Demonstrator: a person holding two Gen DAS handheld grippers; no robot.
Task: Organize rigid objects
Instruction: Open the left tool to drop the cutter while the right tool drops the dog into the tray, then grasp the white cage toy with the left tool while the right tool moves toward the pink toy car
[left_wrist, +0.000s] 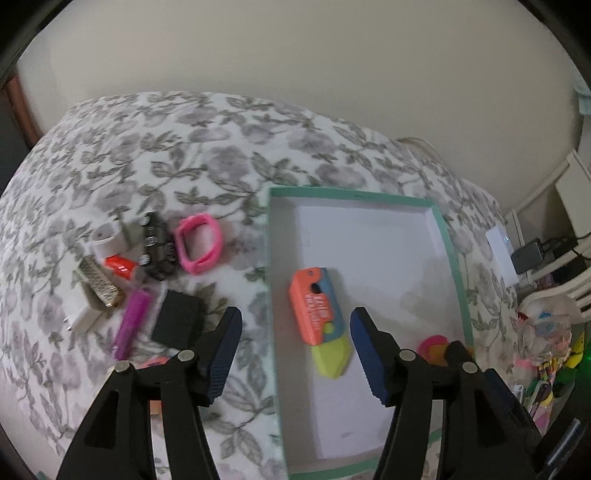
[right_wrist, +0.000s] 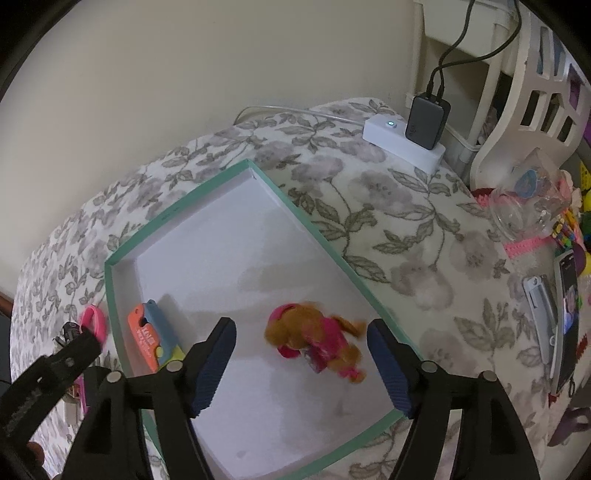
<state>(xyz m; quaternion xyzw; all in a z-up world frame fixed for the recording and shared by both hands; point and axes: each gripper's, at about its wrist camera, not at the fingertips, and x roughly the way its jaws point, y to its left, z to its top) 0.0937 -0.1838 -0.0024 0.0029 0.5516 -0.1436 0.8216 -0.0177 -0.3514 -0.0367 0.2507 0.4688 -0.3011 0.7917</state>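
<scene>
2 toys already lie in the teal box (right_wrist: 122, 258). My right gripper (right_wrist: 301, 354) is wide open and empty, with the dog figure (right_wrist: 317, 343) lying blurred between its jaws. My left gripper (left_wrist: 295, 347), equally spread and empty, frames the orange knife toy (left_wrist: 319, 321), whose long axis runs toward me. Only the left view shows the loose pile (left_wrist: 147, 269) outside the box on its left, nearer my left hand.

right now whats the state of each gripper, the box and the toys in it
left gripper: open, empty, over the box
right gripper: open, toy dog between its fingers, not gripped
teal box: lidless, open side up
orange toy knife: lying flat in box
toy dog: in box, blurred
</scene>
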